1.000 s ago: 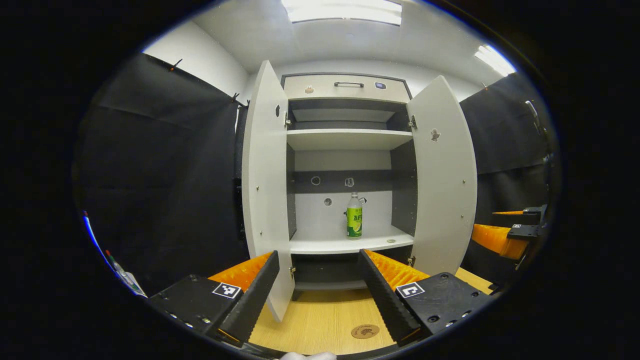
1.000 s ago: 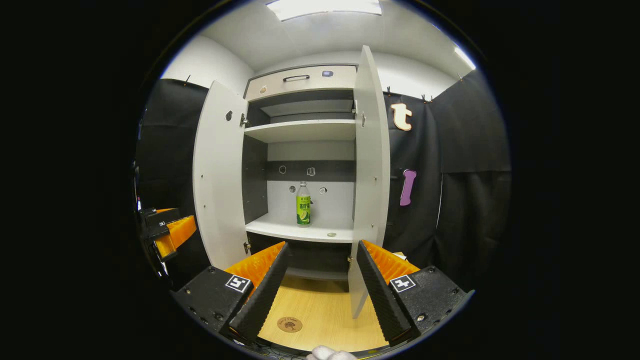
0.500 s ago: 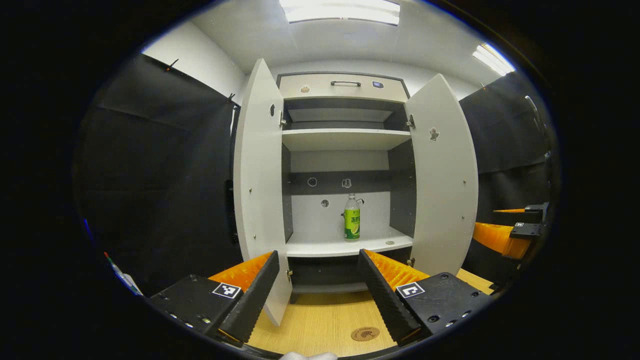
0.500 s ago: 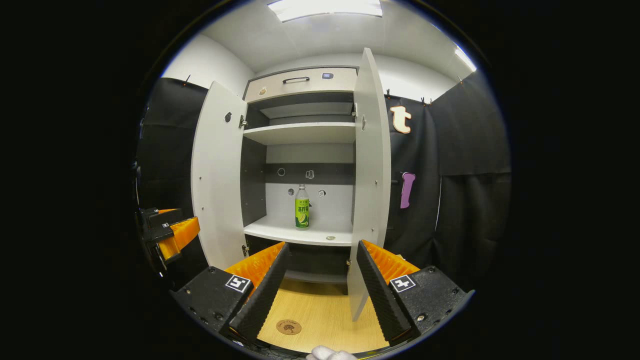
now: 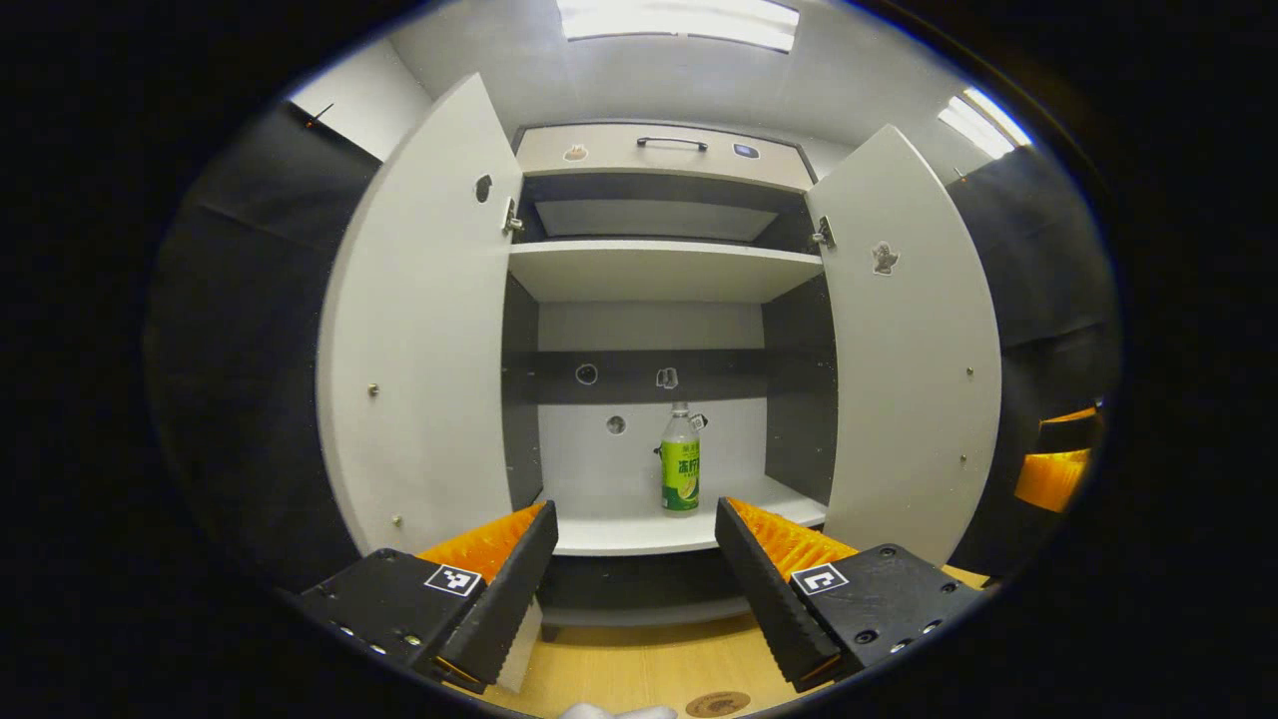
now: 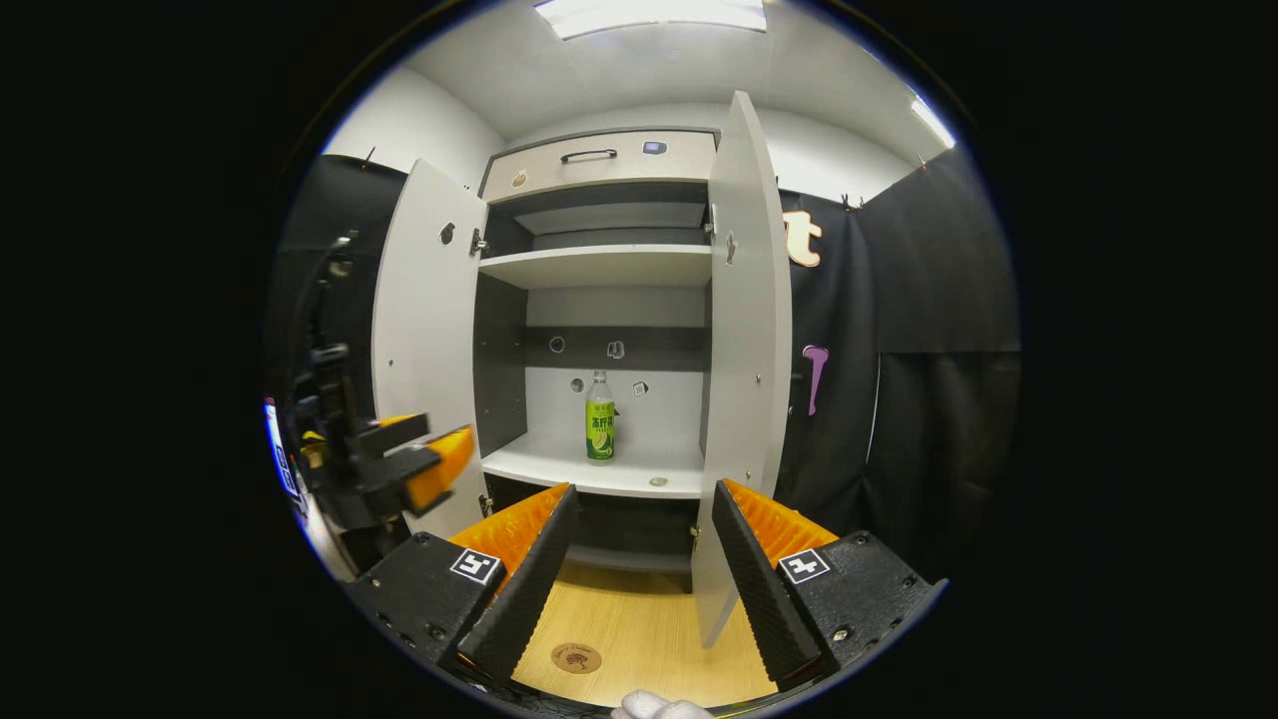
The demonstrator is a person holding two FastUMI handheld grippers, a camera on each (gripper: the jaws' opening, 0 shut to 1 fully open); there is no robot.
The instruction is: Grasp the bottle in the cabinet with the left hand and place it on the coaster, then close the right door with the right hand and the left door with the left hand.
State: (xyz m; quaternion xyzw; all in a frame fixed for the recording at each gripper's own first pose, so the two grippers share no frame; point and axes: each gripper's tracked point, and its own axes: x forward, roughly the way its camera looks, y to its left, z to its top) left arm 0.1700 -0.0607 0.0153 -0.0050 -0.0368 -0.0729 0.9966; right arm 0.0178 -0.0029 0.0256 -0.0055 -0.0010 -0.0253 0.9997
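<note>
The left gripper (image 5: 631, 559) is held level, its jaws spread wide apart with nothing between them. In the right gripper view it (image 6: 414, 469) shows from the side at the left edge. The right gripper (image 6: 639, 549) is also level, jaws wide apart and holding nothing. Its orange finger (image 5: 1048, 477) shows at the far right of the left gripper view.

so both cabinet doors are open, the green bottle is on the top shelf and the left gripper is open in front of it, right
Not quite. The bottle stands on the lower shelf, not the top one, as the left gripper view shows. The rest holds: both doors are open, and the left gripper is open in front of the bottle.
</note>
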